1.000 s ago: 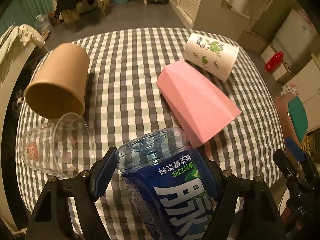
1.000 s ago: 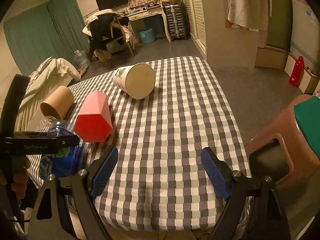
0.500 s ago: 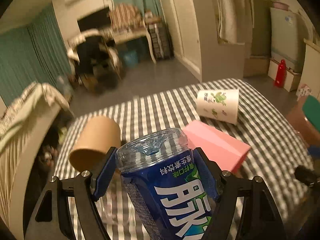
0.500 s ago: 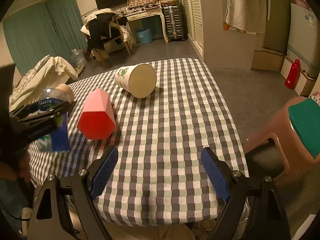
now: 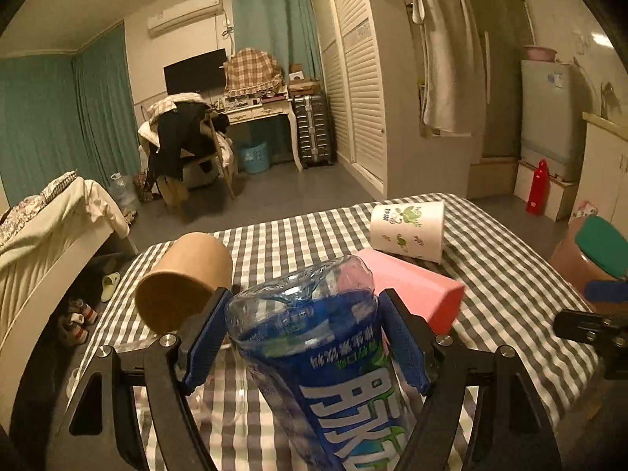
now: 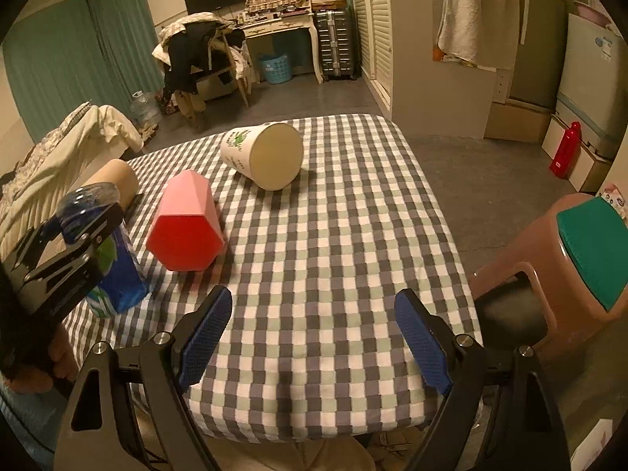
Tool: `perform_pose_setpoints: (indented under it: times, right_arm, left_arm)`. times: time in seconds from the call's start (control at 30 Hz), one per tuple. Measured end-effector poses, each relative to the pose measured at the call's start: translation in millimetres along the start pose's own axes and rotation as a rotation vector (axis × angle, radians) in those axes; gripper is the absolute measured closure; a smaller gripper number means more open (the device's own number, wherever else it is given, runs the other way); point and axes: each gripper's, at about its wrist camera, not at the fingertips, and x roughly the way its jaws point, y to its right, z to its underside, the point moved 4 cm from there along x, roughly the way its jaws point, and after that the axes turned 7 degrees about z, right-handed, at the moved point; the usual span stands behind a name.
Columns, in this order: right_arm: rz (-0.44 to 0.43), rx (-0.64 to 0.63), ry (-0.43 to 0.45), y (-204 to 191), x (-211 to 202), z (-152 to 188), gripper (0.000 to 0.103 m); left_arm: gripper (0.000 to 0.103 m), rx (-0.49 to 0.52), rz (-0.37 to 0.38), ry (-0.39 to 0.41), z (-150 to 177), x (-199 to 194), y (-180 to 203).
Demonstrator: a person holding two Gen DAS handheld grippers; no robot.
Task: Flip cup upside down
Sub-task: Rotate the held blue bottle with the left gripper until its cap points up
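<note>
My left gripper (image 5: pixel 304 337) is shut on a clear plastic cup with a blue label (image 5: pixel 329 361). The cup's closed base points up and away from me. In the right wrist view the cup (image 6: pixel 114 274) stands tilted at the table's left edge, its lower end at the checked cloth, with the left gripper (image 6: pixel 74 235) clamped on it. My right gripper (image 6: pixel 310 337) is open and empty over the table's near edge.
On the checked table (image 6: pixel 333 235) lie a pink faceted cup (image 6: pixel 184 223), a white printed paper cup (image 6: pixel 267 161) and a brown paper cup (image 5: pixel 184 278), all on their sides. A brown stool with a green top (image 6: pixel 569 274) stands to the right. A bed (image 5: pixel 47 231) is at the left.
My left gripper has lifted and turned the blue-labelled cup, so its view swung from the tabletop up to the room. The right gripper has barely moved.
</note>
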Motion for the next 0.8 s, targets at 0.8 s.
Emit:
perform_pose_setpoints:
  times: [0.8]
  right_arm:
    - [0.010,-0.016,0.007,-6.8,-14.9,8.4,0.018]
  left_arm:
    - [0.034,-0.069,0.083,-0.058,15.7,22.6,9.2]
